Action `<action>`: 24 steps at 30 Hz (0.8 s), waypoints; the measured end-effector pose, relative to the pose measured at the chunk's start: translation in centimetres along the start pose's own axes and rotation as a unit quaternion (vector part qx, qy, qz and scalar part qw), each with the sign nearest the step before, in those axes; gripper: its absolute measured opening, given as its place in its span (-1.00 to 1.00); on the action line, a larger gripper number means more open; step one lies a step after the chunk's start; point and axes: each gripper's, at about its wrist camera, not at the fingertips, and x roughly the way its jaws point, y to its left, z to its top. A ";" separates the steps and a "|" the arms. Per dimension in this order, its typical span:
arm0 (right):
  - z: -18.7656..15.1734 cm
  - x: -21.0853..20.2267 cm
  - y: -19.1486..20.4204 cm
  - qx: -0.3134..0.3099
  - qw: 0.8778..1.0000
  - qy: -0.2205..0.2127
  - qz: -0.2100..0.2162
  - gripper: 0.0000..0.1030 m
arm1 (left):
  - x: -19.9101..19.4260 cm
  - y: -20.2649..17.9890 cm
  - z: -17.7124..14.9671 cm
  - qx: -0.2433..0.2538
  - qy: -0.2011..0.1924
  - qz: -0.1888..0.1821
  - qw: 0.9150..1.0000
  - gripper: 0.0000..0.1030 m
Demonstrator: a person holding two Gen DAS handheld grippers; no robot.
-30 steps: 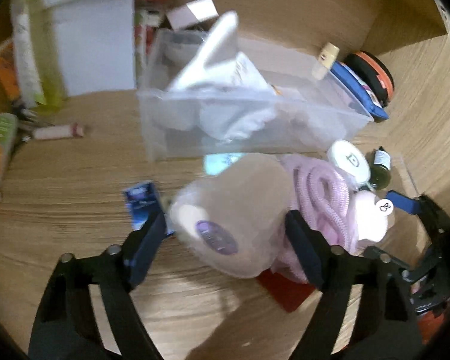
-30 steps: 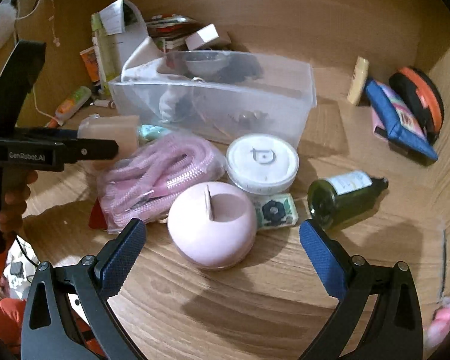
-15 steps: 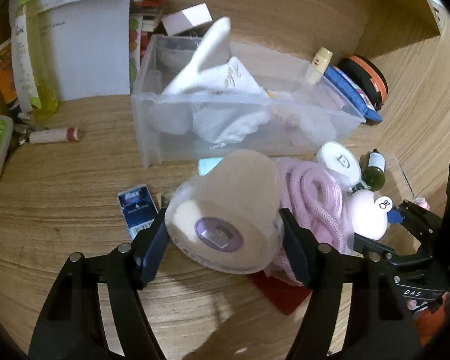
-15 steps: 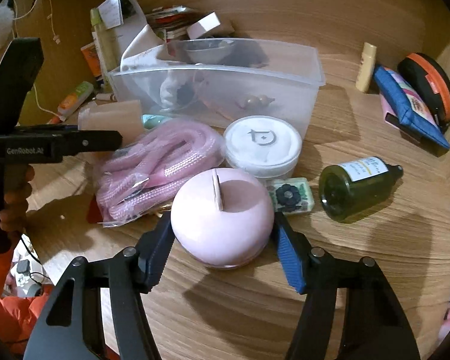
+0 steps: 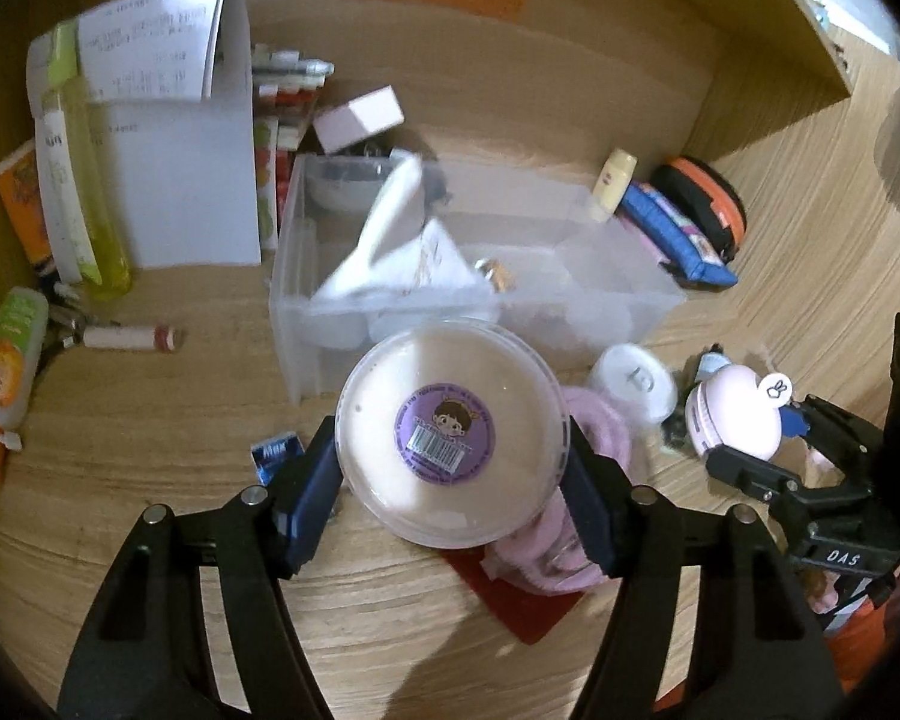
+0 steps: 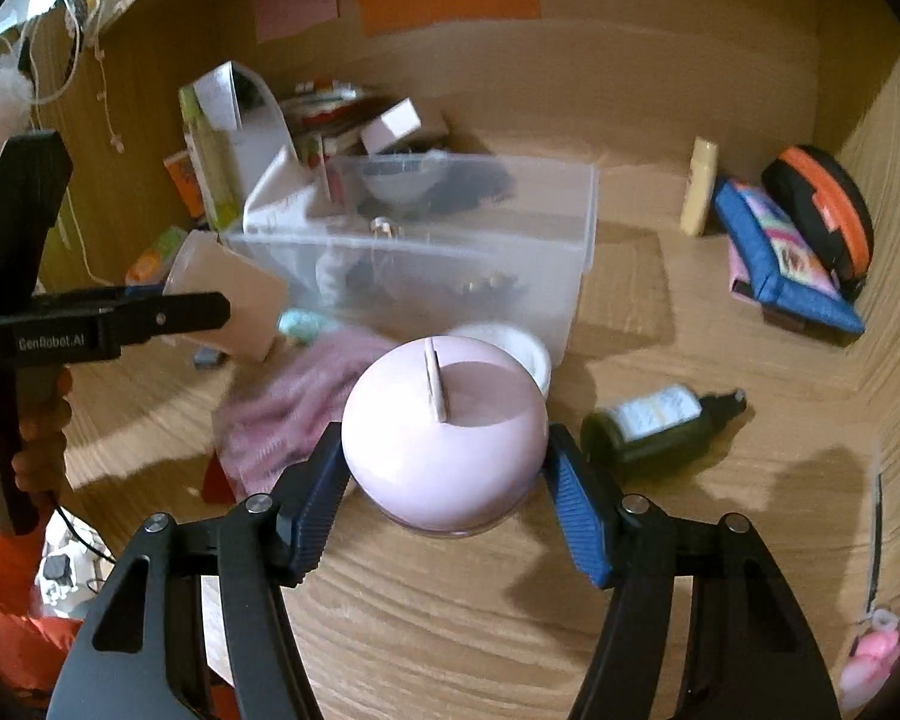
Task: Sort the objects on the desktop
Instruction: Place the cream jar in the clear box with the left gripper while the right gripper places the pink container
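Translucent round tub (image 5: 450, 435), purple sticker facing camera, clamped in left gripper (image 5: 453, 483), raised before clear bin (image 5: 468, 300). Pink domed case (image 6: 445, 438) clamped in right gripper (image 6: 444, 492), above desk (image 6: 450, 600), pink bundle (image 6: 288, 414) just beside.

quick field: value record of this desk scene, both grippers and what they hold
left gripper: shut on tub, lifted, label side facing the camera
right gripper: shut on pink dome
bin: clear, open top, already holding items, behind both grippers
pink bag: on desk, left of pink dome
green bottle: lying on its side, right of pink dome
white jar: in front of bin
desk: wood
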 end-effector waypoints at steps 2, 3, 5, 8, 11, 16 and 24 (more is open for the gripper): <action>0.9 -0.5 0.0 0.001 1.000 -0.014 0.002 0.18 | -0.8 -0.5 0.3 0.009 -0.013 0.002 1.000 0.31; 1.3 -0.5 0.0 0.003 1.000 -0.019 0.004 0.18 | -1.1 -0.7 0.4 0.011 -0.018 0.002 1.000 0.31; 2.1 -0.7 0.1 0.006 0.999 -0.028 0.014 0.18 | -1.9 -1.1 0.8 0.015 -0.032 0.006 0.999 0.31; 3.2 -0.8 0.7 0.000 0.999 -0.043 0.016 0.18 | -2.6 -1.6 1.4 0.016 -0.050 0.008 0.999 0.31; 4.4 -0.8 0.9 -0.005 0.998 -0.055 0.018 0.18 | -3.1 -1.9 2.2 0.015 -0.066 0.008 0.998 0.31; 6.1 0.0 0.5 -0.003 0.998 -0.062 0.019 0.18 | -3.8 -2.7 3.5 0.028 -0.090 0.008 0.996 0.31; 9.1 2.5 -1.3 0.010 0.999 -0.049 0.015 0.18 | -3.0 -3.1 5.8 0.028 -0.102 -0.007 0.994 0.31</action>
